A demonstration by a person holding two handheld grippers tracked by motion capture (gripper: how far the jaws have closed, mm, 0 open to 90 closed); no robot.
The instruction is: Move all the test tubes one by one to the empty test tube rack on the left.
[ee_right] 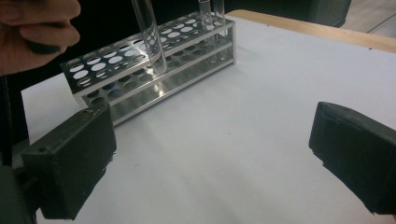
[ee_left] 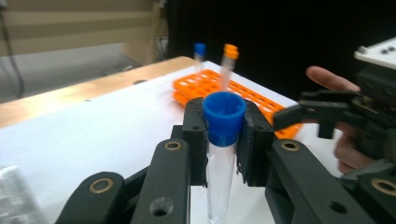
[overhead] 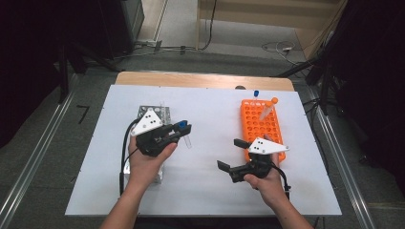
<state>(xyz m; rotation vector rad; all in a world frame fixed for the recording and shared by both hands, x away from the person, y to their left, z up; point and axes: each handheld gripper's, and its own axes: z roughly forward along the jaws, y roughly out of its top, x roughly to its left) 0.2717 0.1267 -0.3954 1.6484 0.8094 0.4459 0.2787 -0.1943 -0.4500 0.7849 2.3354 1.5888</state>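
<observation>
My left gripper has its jaws clenched on the blue-capped tube, just under the cap, tube held above the white desk between the steel rack and the orange rack. Right gripper: jaws spread wide, nothing between them, just beside the orange rack's near end.

Both forearms come in from the table's near edge. The left gripper is held above the table's left half, jaws pointing toward the right edge and clamped together on what it carries. The right gripper sits nearer the near edge on the right half, its jaws spread wide, pointing left.
</observation>
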